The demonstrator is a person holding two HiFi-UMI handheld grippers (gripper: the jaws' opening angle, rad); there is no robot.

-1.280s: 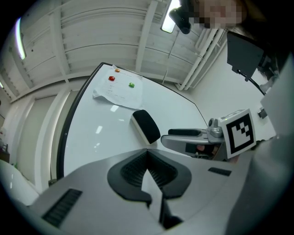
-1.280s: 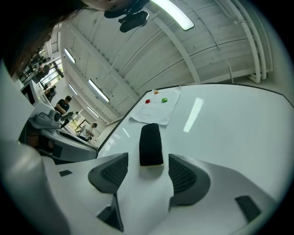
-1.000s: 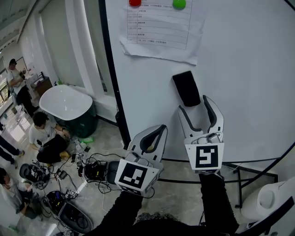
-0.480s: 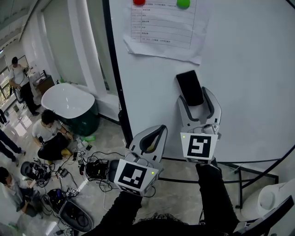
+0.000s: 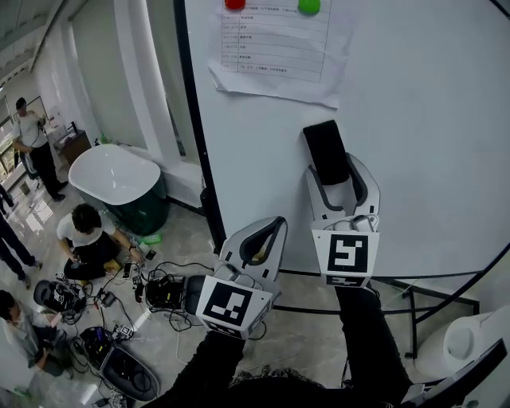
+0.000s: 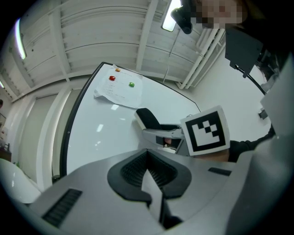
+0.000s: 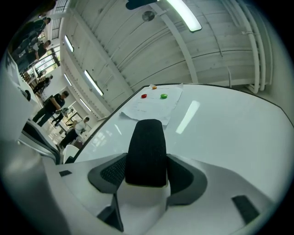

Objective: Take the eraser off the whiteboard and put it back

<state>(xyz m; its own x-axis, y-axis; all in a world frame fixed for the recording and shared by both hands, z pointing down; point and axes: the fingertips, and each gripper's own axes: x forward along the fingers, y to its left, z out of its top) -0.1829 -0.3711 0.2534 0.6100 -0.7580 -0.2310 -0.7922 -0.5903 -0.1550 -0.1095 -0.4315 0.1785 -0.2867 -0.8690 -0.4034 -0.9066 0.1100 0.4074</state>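
Observation:
A black eraser point(image 5: 325, 151) sticks to the whiteboard point(image 5: 430, 119), tilted a little to the left, below a taped paper sheet point(image 5: 275, 48). My right gripper point(image 5: 339, 169) points up at it, and the eraser's lower end sits between its fingertips. In the right gripper view the eraser point(image 7: 147, 151) fills the gap between the dark pads; the jaws have just been closing around it, and I see no firm pinch. My left gripper point(image 5: 269, 225) hangs lower left, off the board, shut and empty. From the left gripper view the eraser point(image 6: 146, 117) shows beyond the right gripper point(image 6: 161, 134).
A red magnet point(image 5: 233, 4) and a green magnet point(image 5: 308, 5) pin the sheet. Left of the board are a white tub point(image 5: 115, 179), several people, and cables and gear on the floor point(image 5: 119, 319). The board's black stand point(image 5: 430, 299) runs below.
The right gripper has risen along the board, so the eraser's lower end now lies between its fingers. The left gripper has stayed put.

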